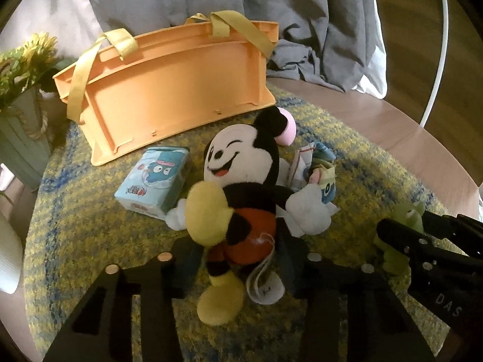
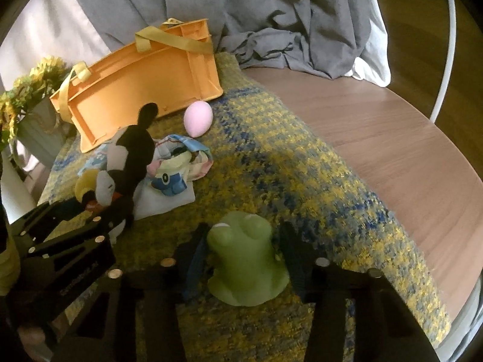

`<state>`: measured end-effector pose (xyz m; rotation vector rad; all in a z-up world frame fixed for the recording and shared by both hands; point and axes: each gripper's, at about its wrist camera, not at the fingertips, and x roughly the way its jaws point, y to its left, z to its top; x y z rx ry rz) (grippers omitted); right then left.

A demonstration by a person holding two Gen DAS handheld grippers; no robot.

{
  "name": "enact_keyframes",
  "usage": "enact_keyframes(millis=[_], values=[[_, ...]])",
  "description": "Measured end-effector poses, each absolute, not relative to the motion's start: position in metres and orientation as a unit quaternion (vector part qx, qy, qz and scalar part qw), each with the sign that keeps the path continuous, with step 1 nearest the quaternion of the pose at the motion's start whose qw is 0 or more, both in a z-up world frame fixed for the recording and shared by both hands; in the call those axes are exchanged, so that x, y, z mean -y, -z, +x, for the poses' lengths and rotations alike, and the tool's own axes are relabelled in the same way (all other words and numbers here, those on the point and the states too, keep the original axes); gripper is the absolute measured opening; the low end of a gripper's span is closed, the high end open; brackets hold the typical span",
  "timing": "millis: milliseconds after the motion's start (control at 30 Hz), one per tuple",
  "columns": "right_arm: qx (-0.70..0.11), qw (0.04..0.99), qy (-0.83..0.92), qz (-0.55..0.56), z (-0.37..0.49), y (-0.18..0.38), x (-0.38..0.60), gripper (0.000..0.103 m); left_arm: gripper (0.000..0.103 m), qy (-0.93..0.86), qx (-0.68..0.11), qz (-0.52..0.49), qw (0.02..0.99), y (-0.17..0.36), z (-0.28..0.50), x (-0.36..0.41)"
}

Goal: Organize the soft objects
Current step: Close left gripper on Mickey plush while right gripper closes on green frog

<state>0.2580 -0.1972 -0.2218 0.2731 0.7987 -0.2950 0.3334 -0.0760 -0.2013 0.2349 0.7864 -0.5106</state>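
A Mickey Mouse plush (image 1: 241, 193) sits between the fingers of my left gripper (image 1: 238, 256), which is shut on its red lower body; it also shows in the right wrist view (image 2: 129, 157). My right gripper (image 2: 241, 256) is shut on a green frog toy (image 2: 246, 259), also seen in the left wrist view (image 1: 404, 226). An orange basket (image 1: 178, 96) with yellow straps lies tipped on its side at the back of the mat; it also shows in the right wrist view (image 2: 135, 81). A pink egg (image 2: 197, 119) lies by the basket.
A light blue tissue pack (image 1: 157, 178) lies left of the plush. A printed cloth pouch (image 2: 178, 163) lies between plush and egg. A yellow-blue woven mat (image 2: 302, 181) covers a round wooden table (image 2: 392, 138). A flower pot (image 1: 21, 126) stands at left. Grey fabric (image 1: 271, 15) hangs behind.
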Motion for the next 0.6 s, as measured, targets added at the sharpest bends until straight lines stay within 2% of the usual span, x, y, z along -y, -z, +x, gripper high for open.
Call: enact_keyframes(millis=[600], values=[[-0.361,0.919,0.104,0.123,0.253,0.188,0.196,0.041,0.040,0.227,-0.350,0.095,0.904,0.162,0.309,0.060]])
